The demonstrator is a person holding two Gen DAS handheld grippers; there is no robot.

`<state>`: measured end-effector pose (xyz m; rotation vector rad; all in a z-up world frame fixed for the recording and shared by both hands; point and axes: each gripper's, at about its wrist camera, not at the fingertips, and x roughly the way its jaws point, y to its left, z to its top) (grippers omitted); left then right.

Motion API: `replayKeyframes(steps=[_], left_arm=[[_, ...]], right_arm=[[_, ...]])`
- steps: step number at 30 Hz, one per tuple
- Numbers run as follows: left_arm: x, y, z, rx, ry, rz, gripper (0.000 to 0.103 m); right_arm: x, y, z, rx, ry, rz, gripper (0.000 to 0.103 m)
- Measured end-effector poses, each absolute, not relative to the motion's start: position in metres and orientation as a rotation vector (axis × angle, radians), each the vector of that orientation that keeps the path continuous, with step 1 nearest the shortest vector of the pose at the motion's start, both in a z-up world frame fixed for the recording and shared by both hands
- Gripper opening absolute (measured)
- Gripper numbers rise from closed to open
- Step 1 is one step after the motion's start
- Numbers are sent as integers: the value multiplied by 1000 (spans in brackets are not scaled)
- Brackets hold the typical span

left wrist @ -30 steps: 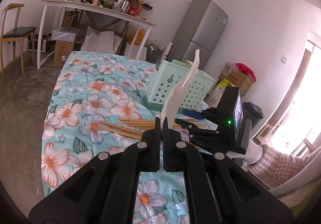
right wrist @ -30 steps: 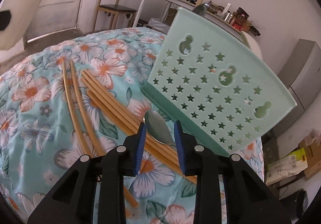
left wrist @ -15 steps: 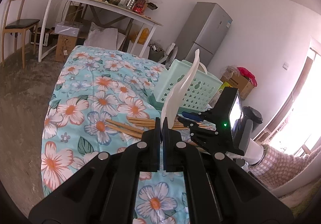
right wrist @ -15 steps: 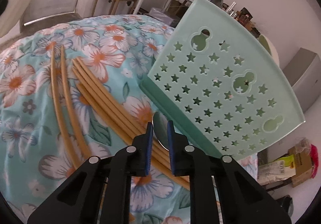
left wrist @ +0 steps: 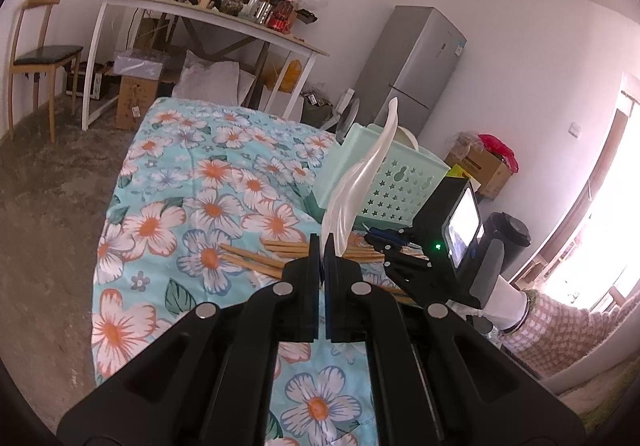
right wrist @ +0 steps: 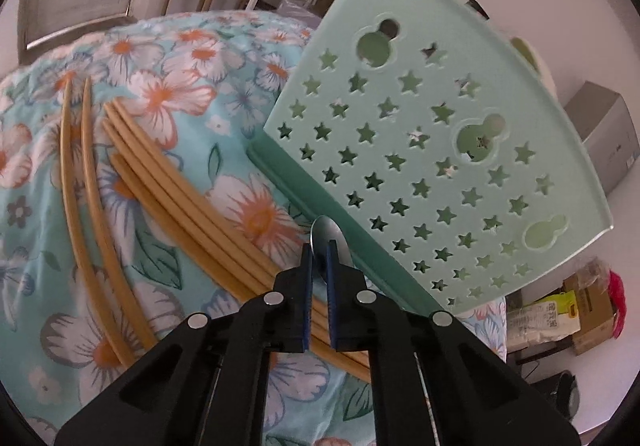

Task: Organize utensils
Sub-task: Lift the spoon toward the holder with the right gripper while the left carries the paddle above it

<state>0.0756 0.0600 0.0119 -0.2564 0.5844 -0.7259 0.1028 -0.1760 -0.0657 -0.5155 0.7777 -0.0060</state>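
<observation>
My left gripper (left wrist: 323, 242) is shut on a white soup spoon (left wrist: 360, 182), whose handle stands up in front of the mint-green star-holed basket (left wrist: 396, 182). My right gripper (right wrist: 319, 254) has its jaws closing on the bowl of a metal spoon (right wrist: 326, 232), low over the floral cloth at the foot of the basket (right wrist: 420, 150). Its pads press the spoon from both sides. Several bamboo chopsticks (right wrist: 172, 182) lie on the cloth left of it. In the left wrist view the right gripper (left wrist: 384, 242) reaches in from the right over the chopsticks (left wrist: 256, 260).
The floral cloth (left wrist: 168, 222) covers the table and drops off at its left edge. Behind stand a white cluttered desk (left wrist: 208, 14), a wooden chair (left wrist: 40, 54), a grey fridge (left wrist: 416, 62) and cardboard boxes (left wrist: 480, 166). A checked sleeve (left wrist: 560, 326) is at right.
The right gripper's jaws came together onto the metal spoon's bowl while dipping a little toward the cloth. The left gripper kept still with the white spoon.
</observation>
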Motion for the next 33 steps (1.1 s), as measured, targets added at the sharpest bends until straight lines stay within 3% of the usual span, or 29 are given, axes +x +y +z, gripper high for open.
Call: replayKeyframes(steps=[8,18,33], left_arm=[[59,62,46,-213,484,-752,1],[61,41,77,-162,468,-837,1],[96,-25,127,41,786,-866,1]], right_arm=[[76,-205,-20,-314,688,5,5],[37,-303,34,190,570,44,3],[17,-325,32,219,504,29,3]])
